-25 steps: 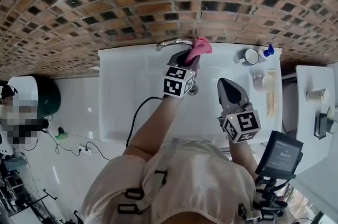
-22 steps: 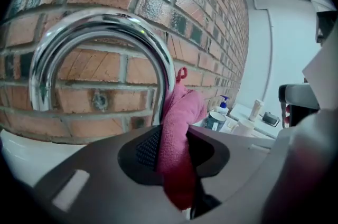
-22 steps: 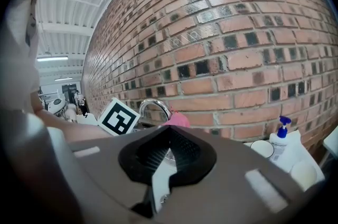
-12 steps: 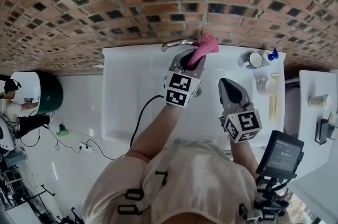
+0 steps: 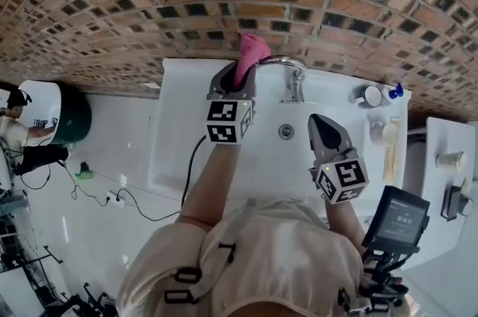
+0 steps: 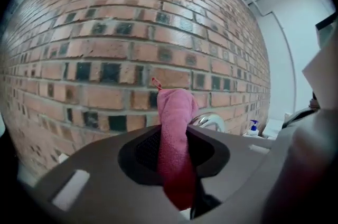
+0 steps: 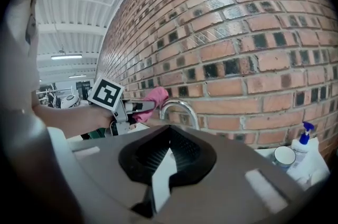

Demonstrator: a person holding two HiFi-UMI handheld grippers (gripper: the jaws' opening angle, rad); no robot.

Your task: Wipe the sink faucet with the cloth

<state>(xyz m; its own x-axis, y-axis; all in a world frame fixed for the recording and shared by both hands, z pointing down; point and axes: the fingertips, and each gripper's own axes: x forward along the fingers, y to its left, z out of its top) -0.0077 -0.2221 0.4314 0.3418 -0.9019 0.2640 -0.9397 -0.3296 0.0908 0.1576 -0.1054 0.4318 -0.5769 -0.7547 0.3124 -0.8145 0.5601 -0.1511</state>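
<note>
The pink cloth stands bunched and upright out of the left gripper, whose jaws are closed on its lower part at a middling width. In the left gripper view the cloth fills the gap between the jaws and rises above them against the brick wall.

The chrome faucet is just to the right of the cloth in the head view. Its spout arches sideways along the wall from an upright stem at the back of the white sink, so its long axis runs across the picture, and the near end of the arch is right beside the cloth. From the right gripper view the cloth sits against the left side of the curve of the faucet. At this size I cannot be sure whether it is pressing on the metal or only beside it.

The left hand is clearly the nearer one. The next wipe probably calls for drawing the cloth rightward over the arch toward the stem.

The right gripper hangs over the basin, well apart from the faucet. Its jaws are drawn together at the tips and hold nothing. Farther right on the tabletop are a mug and a blue pump bottle.
</note>
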